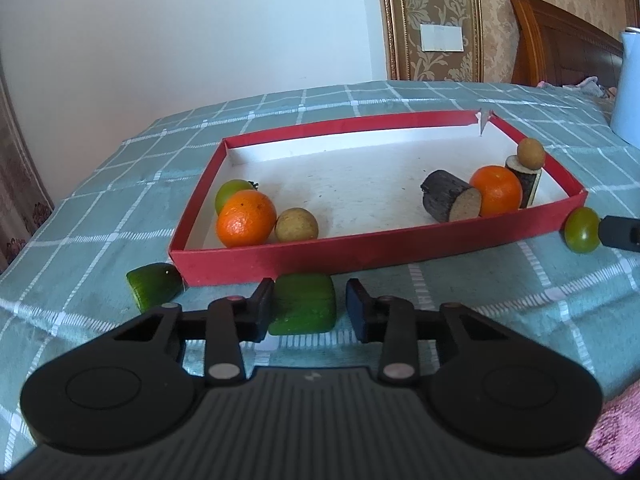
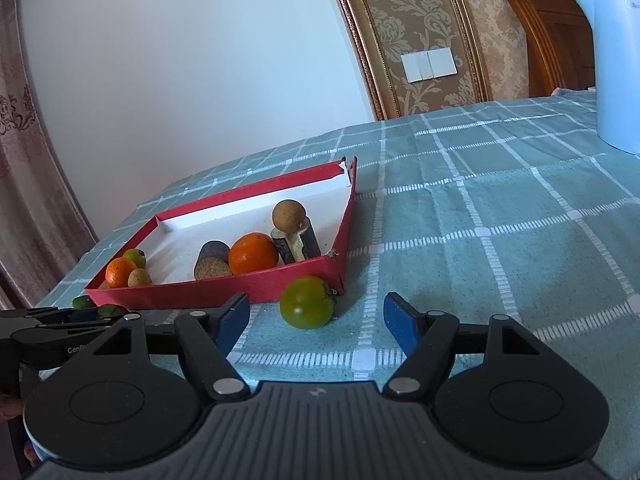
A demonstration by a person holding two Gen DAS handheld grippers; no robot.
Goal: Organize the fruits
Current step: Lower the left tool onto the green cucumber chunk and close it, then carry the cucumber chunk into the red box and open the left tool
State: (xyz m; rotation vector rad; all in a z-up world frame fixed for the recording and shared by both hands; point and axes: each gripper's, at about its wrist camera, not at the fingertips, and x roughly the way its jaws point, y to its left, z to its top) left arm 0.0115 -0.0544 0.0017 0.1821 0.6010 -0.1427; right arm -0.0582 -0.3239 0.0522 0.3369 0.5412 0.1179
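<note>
two oranges (image 1: 246,219), two green tomatoes (image 1: 582,229)

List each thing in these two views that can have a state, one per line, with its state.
left gripper: open, straddling a green block
green block: on the cloth, outside the tray
right gripper: open, empty
green tomato: on the cloth, outside the tray
red tray: open-topped, holding fruit; far corner torn
cucumber piece: outside the tray

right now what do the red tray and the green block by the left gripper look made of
Red tray: likely cardboard, matte red outside, white inside; a far corner is torn and its walls are thin.
Green block: probably painted wood or plastic, slightly glossy with rounded edges; cannot tell which.
</note>
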